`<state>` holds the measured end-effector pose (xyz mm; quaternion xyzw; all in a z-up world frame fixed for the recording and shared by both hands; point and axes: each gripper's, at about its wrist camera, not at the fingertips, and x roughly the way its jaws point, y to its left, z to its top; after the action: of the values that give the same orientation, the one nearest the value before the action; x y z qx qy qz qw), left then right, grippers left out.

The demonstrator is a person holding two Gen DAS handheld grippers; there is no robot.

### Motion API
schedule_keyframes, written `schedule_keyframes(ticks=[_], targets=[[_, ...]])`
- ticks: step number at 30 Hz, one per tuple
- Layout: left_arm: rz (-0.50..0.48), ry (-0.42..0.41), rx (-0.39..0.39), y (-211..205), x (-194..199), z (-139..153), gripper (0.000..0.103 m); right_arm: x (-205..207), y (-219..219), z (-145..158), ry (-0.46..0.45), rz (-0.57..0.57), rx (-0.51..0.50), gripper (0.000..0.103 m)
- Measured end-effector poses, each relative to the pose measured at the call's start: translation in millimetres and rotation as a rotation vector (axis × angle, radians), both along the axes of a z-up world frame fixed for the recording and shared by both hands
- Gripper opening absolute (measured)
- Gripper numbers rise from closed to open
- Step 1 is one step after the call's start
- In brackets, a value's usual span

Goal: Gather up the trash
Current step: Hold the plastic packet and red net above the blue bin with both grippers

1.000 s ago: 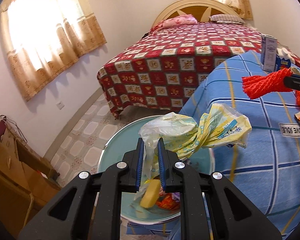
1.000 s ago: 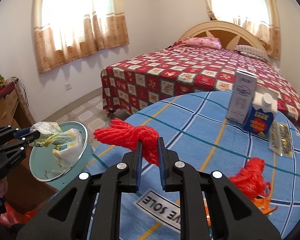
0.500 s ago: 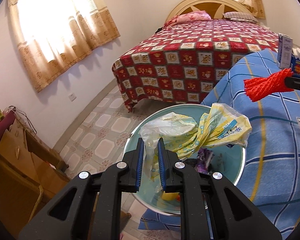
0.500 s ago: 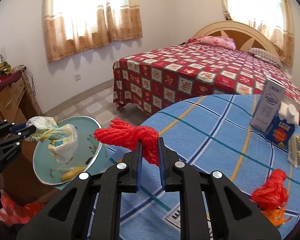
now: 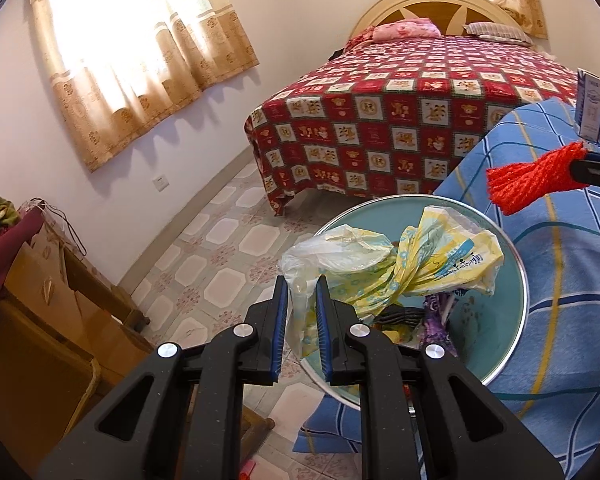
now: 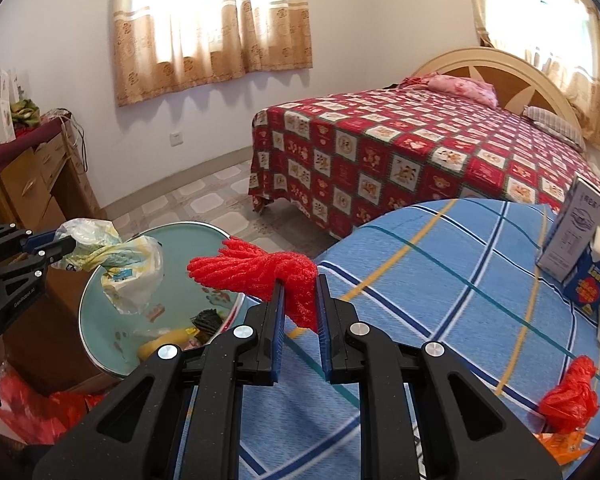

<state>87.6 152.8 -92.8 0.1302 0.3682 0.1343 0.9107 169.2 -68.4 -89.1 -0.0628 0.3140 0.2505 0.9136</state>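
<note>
The crumpled plastic bag (image 5: 400, 264) was pinched in the left gripper (image 5: 302, 320) above the teal bin (image 5: 516, 292). To its right, the red mesh bundle (image 6: 260, 276) was clamped in the right gripper (image 6: 300, 320), at the edge of the blue-clothed counter (image 6: 440, 280), near the bin's rim. Each piece was best brought fully over the opening before being released, so that nothing caught on the rim.

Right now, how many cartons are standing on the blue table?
2. A tall white carton stands near the table's far right edge, and a shorter blue carton with a white cap stands right beside it, nearer the camera. More could be hidden beyond the picture's edge.
</note>
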Motion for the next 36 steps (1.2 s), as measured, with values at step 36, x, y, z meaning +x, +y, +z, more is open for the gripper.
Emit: schedule_keyframes(ticks=[36], targets=[[0.062, -0.002, 0.001, 32.8, -5.2, 0.9, 0.014, -3.6, 32.9, -0.5, -0.01, 0.067, -0.016, 0.016]])
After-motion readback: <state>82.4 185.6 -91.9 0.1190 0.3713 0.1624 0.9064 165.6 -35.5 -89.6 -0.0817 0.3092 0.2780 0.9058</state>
